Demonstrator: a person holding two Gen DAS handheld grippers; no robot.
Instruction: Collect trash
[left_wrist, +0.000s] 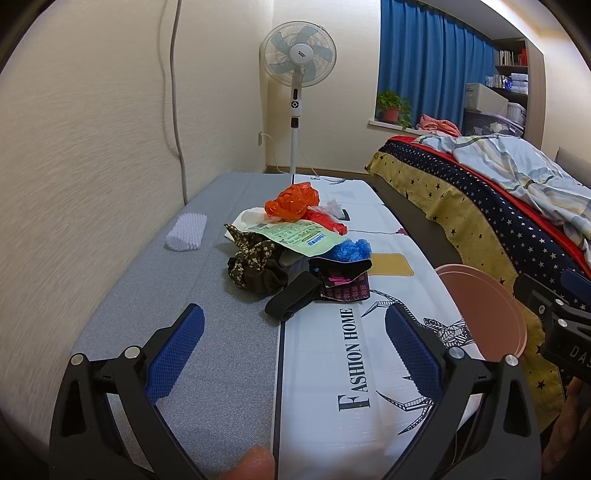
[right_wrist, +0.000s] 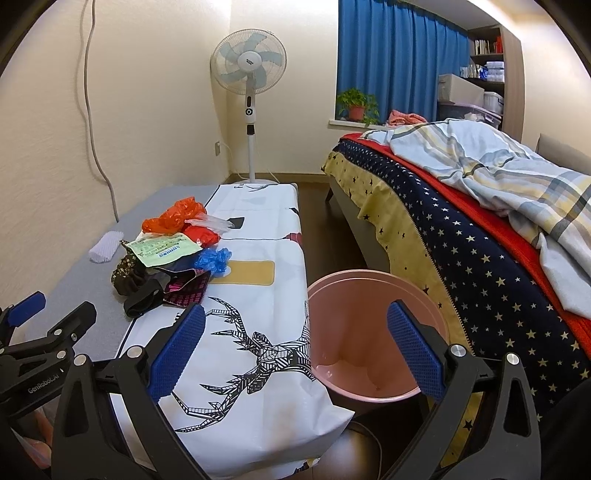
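1. Low grey padded bench, running toward 12 o'clock.
2. White printed cloth is covering its 3 o'clock half.
3. Pile of bags, wrappers and dark fabric is lying mid-bench, straddling the cloth's edge.
4. White ribbed roll is resting on the grey part, at the pile's 9 o'clock.

The left gripper is hanging with its jaws spread wide, nothing between them. The right gripper is doing likewise beside it, blue pads apart and empty.
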